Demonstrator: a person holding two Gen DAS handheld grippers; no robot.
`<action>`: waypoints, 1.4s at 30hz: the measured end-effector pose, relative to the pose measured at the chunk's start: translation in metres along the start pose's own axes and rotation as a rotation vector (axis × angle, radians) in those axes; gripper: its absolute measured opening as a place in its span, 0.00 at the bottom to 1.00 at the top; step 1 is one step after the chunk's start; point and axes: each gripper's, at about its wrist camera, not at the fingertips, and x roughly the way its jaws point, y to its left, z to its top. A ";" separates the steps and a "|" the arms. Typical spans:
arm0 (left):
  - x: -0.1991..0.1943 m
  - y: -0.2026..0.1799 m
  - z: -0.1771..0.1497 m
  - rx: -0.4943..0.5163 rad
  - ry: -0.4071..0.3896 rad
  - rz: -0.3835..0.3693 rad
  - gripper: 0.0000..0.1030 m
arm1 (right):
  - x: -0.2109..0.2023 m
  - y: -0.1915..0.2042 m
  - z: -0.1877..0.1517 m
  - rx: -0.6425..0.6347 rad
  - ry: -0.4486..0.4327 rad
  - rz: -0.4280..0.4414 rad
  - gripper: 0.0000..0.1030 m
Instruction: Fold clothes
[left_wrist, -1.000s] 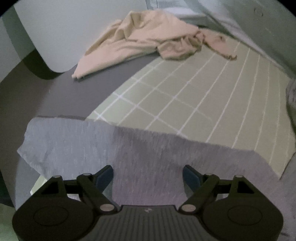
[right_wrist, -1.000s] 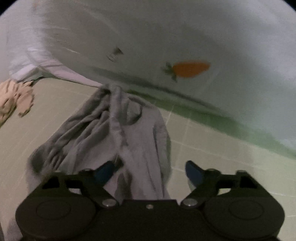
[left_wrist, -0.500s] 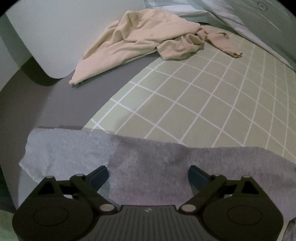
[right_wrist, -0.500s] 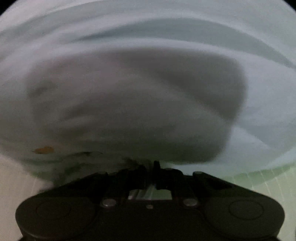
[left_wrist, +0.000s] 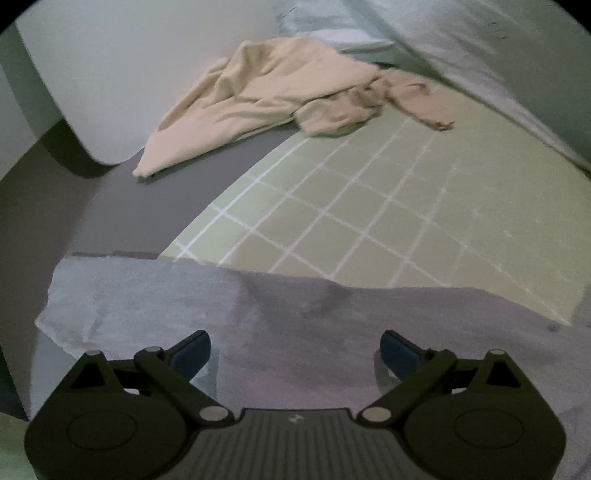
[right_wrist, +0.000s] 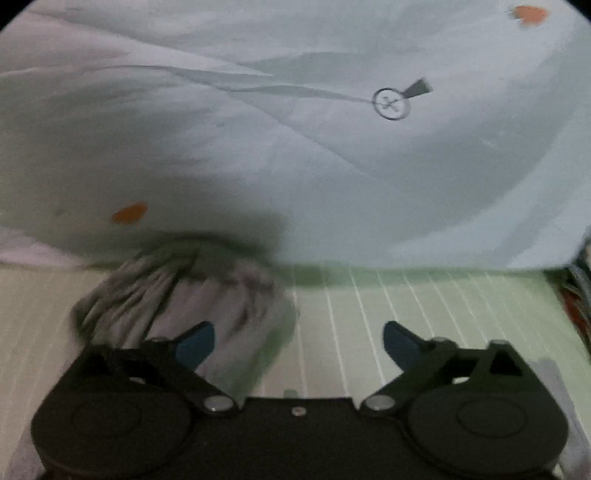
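Left wrist view: left gripper (left_wrist: 295, 349) low over a grey garment (left_wrist: 295, 317), fingers spread wide with nothing between them, blue fingertips (left_wrist: 192, 350) just above the cloth. Garment spread flat across the near part of the frame, its far edge running roughly straight from left to right, a paler patch at its left end. Beneath and beyond it, a green checked sheet (left_wrist: 369, 214) with white lines, bordered on the left by a plain grey strip (left_wrist: 155, 206). Further off, a crumpled beige garment (left_wrist: 280, 96), lying partly on the grey strip and partly on the checked sheet, one sleeve trailing to the right. White rounded surface (left_wrist: 110, 66) behind it at upper left; pale bedding (left_wrist: 480, 55) along the upper right. Right wrist view: right gripper (right_wrist: 298, 343) also spread wide and holding nothing, above the same checked sheet (right_wrist: 406, 314). Bunched grey cloth (right_wrist: 192, 295) in folds just ahead of the left fingertip (right_wrist: 195, 345), blurred, pressed up against a big pale blanket (right_wrist: 258, 147) filling the upper frame. Blanket printed with orange carrot-like shapes (right_wrist: 129, 213) and a small dark ring mark (right_wrist: 391, 103). Whether the bunched cloth belongs to the flat grey garment cannot be told.
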 end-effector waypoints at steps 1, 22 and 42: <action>-0.005 -0.003 -0.002 0.010 -0.009 -0.014 0.95 | -0.014 -0.002 -0.013 0.002 0.012 0.006 0.97; -0.108 -0.081 -0.122 0.267 -0.065 -0.229 0.95 | -0.154 -0.050 -0.184 0.125 0.267 0.266 0.09; -0.128 -0.076 -0.193 0.286 0.023 -0.129 0.95 | -0.184 -0.027 -0.183 0.066 0.248 0.373 0.36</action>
